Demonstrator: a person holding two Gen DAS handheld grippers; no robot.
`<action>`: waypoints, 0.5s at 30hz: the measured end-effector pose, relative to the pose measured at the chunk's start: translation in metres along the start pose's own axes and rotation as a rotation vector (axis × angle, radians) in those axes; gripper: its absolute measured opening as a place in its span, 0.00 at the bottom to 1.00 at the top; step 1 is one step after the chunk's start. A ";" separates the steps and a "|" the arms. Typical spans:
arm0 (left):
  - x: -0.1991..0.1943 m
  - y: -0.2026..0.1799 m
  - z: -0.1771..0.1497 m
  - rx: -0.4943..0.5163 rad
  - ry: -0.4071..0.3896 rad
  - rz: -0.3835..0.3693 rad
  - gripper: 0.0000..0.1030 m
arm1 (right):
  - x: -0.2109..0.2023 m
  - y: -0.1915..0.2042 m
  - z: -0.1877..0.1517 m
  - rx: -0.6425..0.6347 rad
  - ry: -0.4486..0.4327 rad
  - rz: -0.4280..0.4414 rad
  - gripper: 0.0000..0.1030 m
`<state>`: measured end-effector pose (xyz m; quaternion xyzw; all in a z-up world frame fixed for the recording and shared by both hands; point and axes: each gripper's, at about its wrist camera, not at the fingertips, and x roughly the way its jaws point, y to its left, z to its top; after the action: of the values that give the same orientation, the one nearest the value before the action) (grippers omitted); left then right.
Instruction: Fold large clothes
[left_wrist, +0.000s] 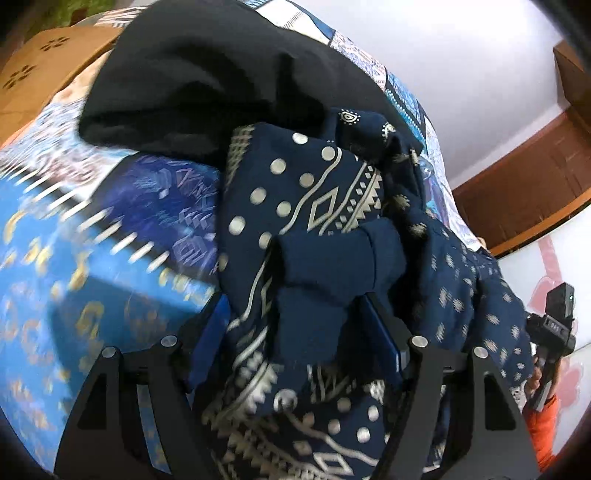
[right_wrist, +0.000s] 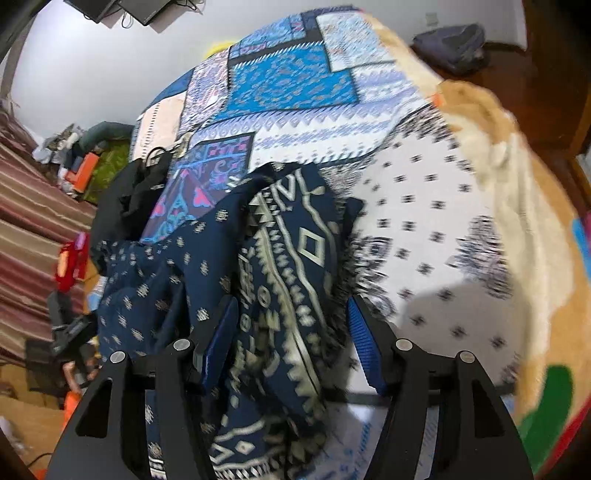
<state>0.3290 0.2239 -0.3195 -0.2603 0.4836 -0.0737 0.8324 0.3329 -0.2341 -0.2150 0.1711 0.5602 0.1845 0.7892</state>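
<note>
Nearest in the left wrist view, the left gripper (left_wrist: 295, 317) has its jaws closed on a thick bunch of the navy patterned garment (left_wrist: 306, 206) — a plain navy band of it is wedged between the two blue pads, with printed cloth spilling over the frame below. In the right wrist view, the right gripper (right_wrist: 291, 332) stands with its jaws fairly wide; the garment (right_wrist: 273, 280) passes between them and lies against the left pad, while the right pad is apart from the cloth, so whether it truly grips cannot be told.

There is one navy garment, printed with pale dots, diamonds and zigzags, and it lies heaped and crumpled on the bed between the two grippers. Just beyond it sits one black garment (left_wrist: 207, 81), also bunched, touching the navy one at its far edge; it shows at the left in the right wrist view (right_wrist: 129, 199).

Both rest on one patchwork bedspread (right_wrist: 288, 85) of blue and white panels. Past its right edge is a tan fleece blanket (right_wrist: 517, 155). Farther off in the left wrist view is one cardboard box (left_wrist: 40, 70) with flower-shaped holes, and the other gripper is visible at the right edge. The frames are blurred.
</note>
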 end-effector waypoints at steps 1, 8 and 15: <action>0.002 0.000 0.002 -0.001 0.000 -0.004 0.69 | 0.005 0.000 0.002 0.005 0.010 0.009 0.56; 0.008 -0.015 0.009 0.003 -0.012 0.001 0.30 | 0.030 0.008 0.008 0.021 0.062 0.021 0.15; -0.036 -0.056 0.011 0.093 -0.065 0.095 0.11 | -0.005 0.038 0.004 -0.052 -0.035 0.034 0.11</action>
<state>0.3270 0.1936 -0.2596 -0.2004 0.4643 -0.0482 0.8614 0.3312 -0.2040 -0.1913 0.1630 0.5384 0.2093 0.7998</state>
